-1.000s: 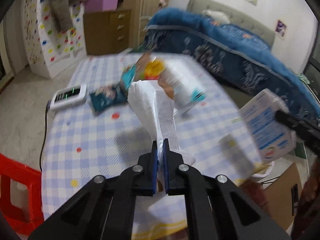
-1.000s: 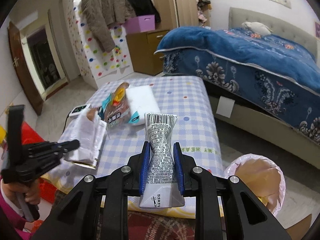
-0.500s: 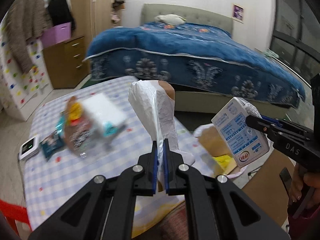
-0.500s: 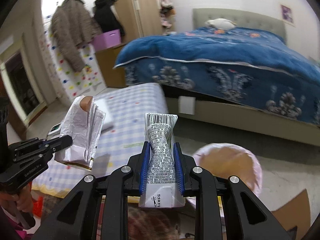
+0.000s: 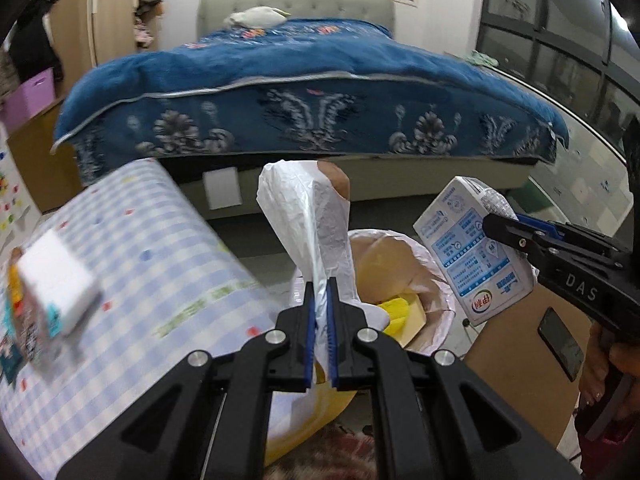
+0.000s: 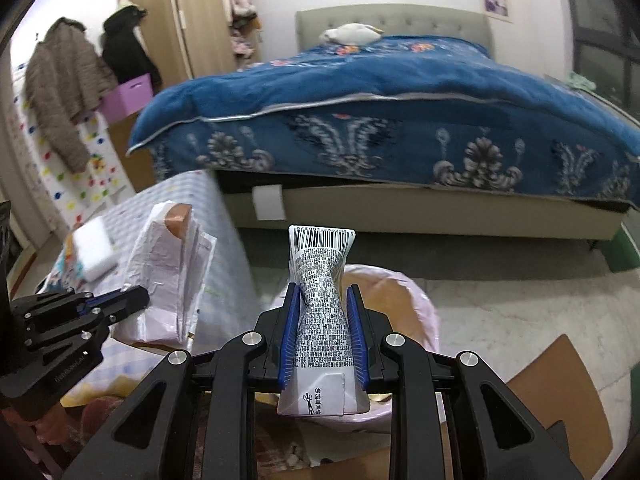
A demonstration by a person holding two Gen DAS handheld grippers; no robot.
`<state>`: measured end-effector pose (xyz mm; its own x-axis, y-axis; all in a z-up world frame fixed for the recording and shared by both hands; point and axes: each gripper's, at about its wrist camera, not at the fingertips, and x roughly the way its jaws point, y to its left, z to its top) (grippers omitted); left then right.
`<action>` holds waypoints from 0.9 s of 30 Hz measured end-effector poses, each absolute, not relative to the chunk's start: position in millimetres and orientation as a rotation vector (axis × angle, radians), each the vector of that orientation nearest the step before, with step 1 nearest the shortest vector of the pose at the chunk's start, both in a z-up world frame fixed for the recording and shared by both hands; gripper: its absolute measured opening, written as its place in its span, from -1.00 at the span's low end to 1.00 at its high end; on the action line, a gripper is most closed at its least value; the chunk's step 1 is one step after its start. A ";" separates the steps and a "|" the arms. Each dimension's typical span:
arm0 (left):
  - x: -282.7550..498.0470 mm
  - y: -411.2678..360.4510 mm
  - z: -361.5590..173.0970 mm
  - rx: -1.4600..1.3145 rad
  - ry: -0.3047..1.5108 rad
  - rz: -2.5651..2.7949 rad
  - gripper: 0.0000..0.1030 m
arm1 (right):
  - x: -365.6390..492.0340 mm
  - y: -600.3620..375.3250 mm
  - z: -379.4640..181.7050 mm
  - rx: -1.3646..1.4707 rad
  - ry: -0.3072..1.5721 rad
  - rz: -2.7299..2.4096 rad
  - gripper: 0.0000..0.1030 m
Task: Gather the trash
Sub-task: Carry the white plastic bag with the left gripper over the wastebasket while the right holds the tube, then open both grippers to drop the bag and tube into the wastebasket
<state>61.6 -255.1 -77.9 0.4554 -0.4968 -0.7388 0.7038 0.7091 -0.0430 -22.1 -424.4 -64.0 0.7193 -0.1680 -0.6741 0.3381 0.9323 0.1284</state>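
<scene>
Left gripper (image 5: 319,308) clamped tight on a crumpled white paper bag (image 5: 308,220), bag sticking up between the pads, held over the near rim of the trash bin (image 5: 436,264). Right gripper (image 6: 323,322) clenched on a milk carton (image 6: 323,312), squeezed at the waist, barcode end forward, directly above the bin's pink liner (image 6: 416,300). Bin sits on the floor between the worktop (image 5: 152,264) and the bed (image 5: 304,92). Yellow scrap (image 5: 398,312) already inside the bin. White block (image 5: 56,284) and snack wrappers on the checked worktop, blurred.
</scene>
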 end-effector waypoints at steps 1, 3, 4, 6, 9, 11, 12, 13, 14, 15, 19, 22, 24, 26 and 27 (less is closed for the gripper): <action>62.7 -262.4 -81.3 0.295 0.812 -0.761 -0.94 | -19.8 -429.3 -66.2 0.253 0.721 -0.293 -0.53; 67.7 -276.8 -88.4 0.313 0.825 -0.777 -0.94 | -17.2 -435.5 -69.5 0.253 0.726 -0.309 -0.53; 70.2 -283.3 -91.0 0.319 0.829 -0.785 -0.94 | -15.0 -438.8 -72.0 0.251 0.732 -0.318 -0.53; 74.6 -294.0 -95.7 0.328 0.836 -0.798 -0.93 | -10.0 -445.6 -76.7 0.254 0.741 -0.329 -0.53; 80.5 -308.1 -101.3 0.341 0.844 -0.815 -0.93 | -4.7 -454.8 -83.7 0.265 0.754 -0.344 -0.52; 84.7 -314.1 -103.6 0.343 0.853 -0.824 -0.91 | -0.2 -460.4 -87.4 0.274 0.758 -0.351 -0.48; 86.5 -316.1 -104.5 0.341 0.856 -0.826 -0.86 | 1.7 -462.7 -89.1 0.282 0.759 -0.351 -0.47; 88.4 -317.7 -105.0 0.336 0.860 -0.829 -0.70 | 4.3 -466.3 -91.0 0.294 0.758 -0.352 -0.35; 89.9 -318.8 -104.9 0.332 0.862 -0.830 -0.50 | 5.9 -469.1 -92.5 0.304 0.761 -0.352 -0.28; 91.1 -318.8 -103.9 0.325 0.859 -0.831 -0.43 | 6.5 -471.2 -93.3 0.311 0.759 -0.359 -0.26; 92.2 -307.4 -97.3 0.316 0.844 -0.813 -0.34 | 2.3 -471.3 -88.5 0.310 0.748 -0.368 -0.25; 90.4 -288.6 -94.4 0.295 0.845 -0.778 -0.34 | -3.8 -469.5 -84.3 0.320 0.746 -0.367 -0.26; 88.0 -274.0 -93.5 0.285 0.850 -0.752 -0.34 | -7.7 -466.2 -81.5 0.327 0.744 -0.360 -0.26; 86.1 -260.1 -92.3 0.275 0.857 -0.733 -0.34 | -11.2 -458.8 -77.1 0.325 0.740 -0.345 -0.26; 84.4 -250.4 -90.8 0.269 0.859 -0.719 -0.34 | -11.7 -455.3 -75.1 0.323 0.738 -0.339 -0.26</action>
